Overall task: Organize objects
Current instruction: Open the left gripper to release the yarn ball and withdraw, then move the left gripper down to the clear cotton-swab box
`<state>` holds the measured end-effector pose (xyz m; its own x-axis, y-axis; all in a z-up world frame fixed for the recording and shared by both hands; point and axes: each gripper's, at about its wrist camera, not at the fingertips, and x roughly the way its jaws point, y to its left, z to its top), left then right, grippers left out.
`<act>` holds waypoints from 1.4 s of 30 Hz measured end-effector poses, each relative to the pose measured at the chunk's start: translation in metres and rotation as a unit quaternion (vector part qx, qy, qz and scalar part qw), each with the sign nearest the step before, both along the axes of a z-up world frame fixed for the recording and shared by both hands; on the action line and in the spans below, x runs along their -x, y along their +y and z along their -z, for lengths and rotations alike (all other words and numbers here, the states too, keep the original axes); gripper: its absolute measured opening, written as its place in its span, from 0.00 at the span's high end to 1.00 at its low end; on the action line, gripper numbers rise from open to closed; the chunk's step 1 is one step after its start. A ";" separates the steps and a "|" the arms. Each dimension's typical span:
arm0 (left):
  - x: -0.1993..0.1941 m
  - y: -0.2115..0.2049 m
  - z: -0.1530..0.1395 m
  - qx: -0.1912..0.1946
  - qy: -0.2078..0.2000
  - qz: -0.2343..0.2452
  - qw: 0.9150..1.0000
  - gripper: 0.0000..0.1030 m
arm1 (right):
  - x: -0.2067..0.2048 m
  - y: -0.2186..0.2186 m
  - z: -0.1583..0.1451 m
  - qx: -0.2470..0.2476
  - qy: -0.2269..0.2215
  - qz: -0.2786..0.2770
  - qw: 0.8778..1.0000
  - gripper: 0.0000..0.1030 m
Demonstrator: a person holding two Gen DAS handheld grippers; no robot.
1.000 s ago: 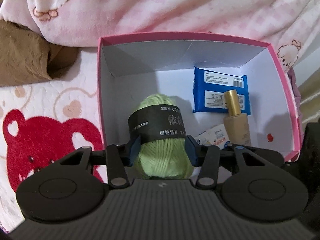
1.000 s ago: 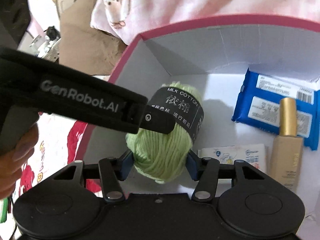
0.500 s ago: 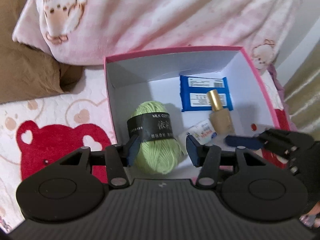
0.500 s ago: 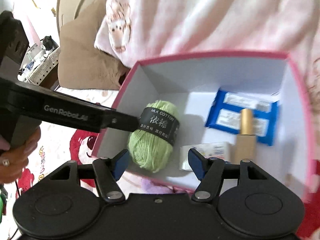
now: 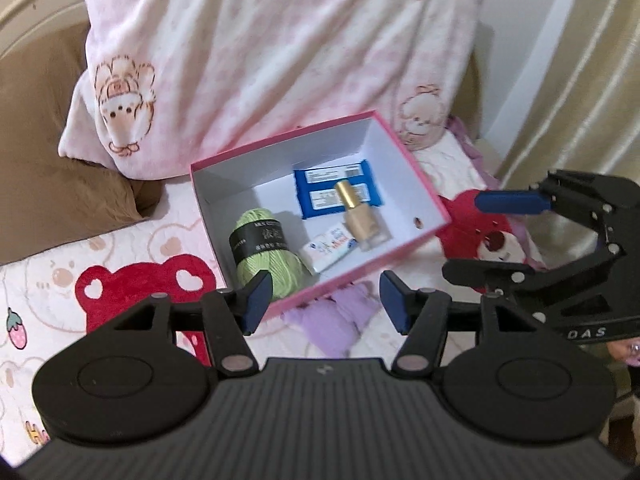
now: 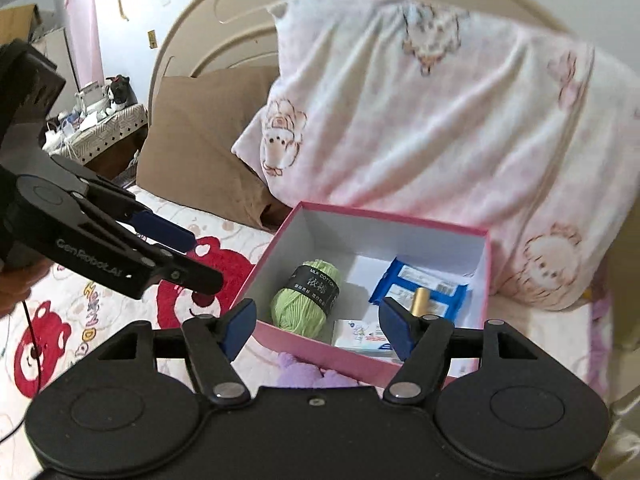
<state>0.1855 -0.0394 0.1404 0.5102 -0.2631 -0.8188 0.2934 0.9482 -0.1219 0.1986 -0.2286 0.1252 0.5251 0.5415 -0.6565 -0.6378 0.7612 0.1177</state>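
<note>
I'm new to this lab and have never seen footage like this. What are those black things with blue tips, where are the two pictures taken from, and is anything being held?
Each black device is a hand-held claw that a person carries, one per hand; no robot arm is involved. Each picture comes from a camera on one claw, looking forward past its two blue-tipped fingers.

In the left view, the left claw fills the bottom and the right claw shows at the side. The right view shows the right claw below and the left claw beside it.

Both look down at a pink box on a bed. Inside lie green yarn, a blue packet, a gold-capped bottle and a small white packet.

Both claws are opening, with nothing between their fingers.
</note>
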 end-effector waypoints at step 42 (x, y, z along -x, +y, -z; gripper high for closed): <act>0.006 -0.092 0.168 0.055 0.056 0.004 0.997 0.31 | 0.035 -0.067 0.150 0.063 -0.021 -0.001 0.998 0.13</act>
